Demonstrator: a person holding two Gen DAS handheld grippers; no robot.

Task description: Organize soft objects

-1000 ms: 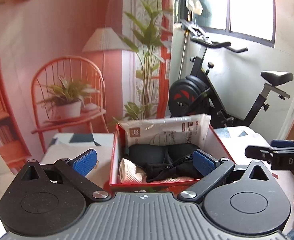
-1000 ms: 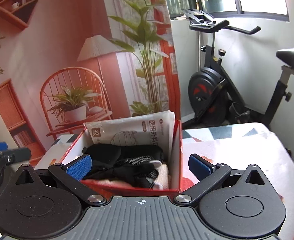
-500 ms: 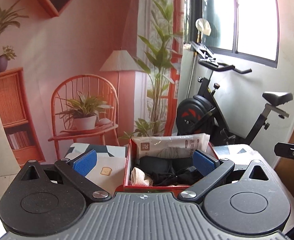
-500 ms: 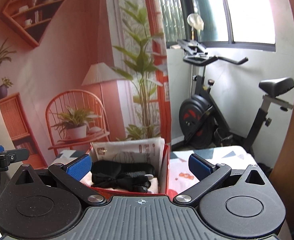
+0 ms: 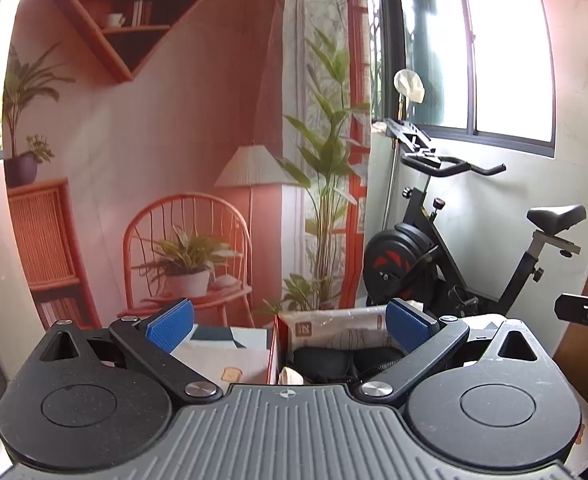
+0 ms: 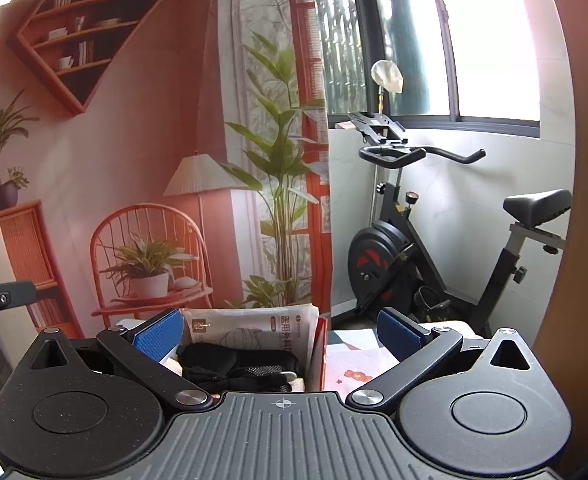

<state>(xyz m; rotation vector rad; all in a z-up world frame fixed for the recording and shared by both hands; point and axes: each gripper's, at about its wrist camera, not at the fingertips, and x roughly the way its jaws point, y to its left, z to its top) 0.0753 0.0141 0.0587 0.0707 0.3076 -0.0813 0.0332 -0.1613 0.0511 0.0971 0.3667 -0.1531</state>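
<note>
Fingers of our left gripper (image 5: 290, 322) stand wide apart and empty, raised level and near of the red box (image 5: 273, 350); its black soft pieces (image 5: 334, 360) lie packed under the white pouch (image 5: 334, 322), which leans on the far wall.

From the right wrist, our right gripper (image 6: 280, 330) likewise gapes empty, with the box low and left, seemingly filled.

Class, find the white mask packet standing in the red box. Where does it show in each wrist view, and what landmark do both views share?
Left wrist view: white mask packet sits low, right of centre, at the back of the red box.
Right wrist view: packet sits low, left of centre.
Shared landmark: the exercise bike, right of the packet in both.
</note>
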